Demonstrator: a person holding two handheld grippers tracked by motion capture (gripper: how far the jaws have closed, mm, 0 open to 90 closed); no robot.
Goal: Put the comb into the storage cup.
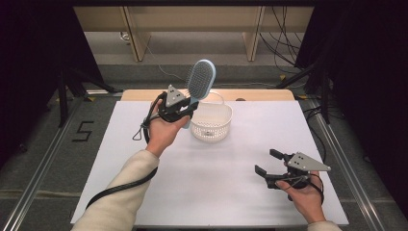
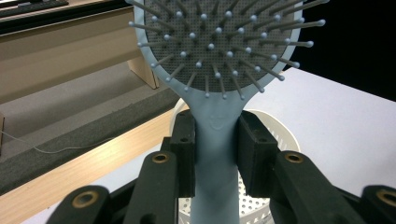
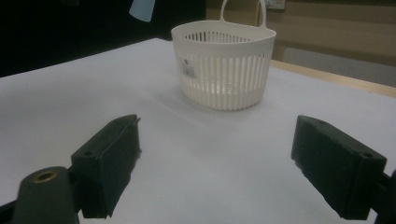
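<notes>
A: Fingers, item 1: left gripper (image 1: pixel 185 111), pads (image 2: pixel 186 154) closed on the neck of the pale blue hairbrush (image 1: pixel 200 80), just under the bristle head. Item 2: right gripper (image 1: pixel 267 164), jaws spread wide, nothing between them.

B: Location of the brush?

A: Raised above the white table (image 1: pixel 144 144), bristle head at 12 o'clock from the left grip, handle running down toward 6 between the pads. Long axis near upright, tipped slightly toward 1.

B: And the white basket (image 1: pixel 211 122)?

A: Directly beneath the handle end in the left gripper view, at about 4 o'clock from the left hand (image 1: pixel 163 132) in the high view. Left hand is far nearer; right gripper rests well apart at the table's near right, basket at 12 o'clock ahead of it. Judgement: lowering handle-first along that axis should seat the brush.
</notes>
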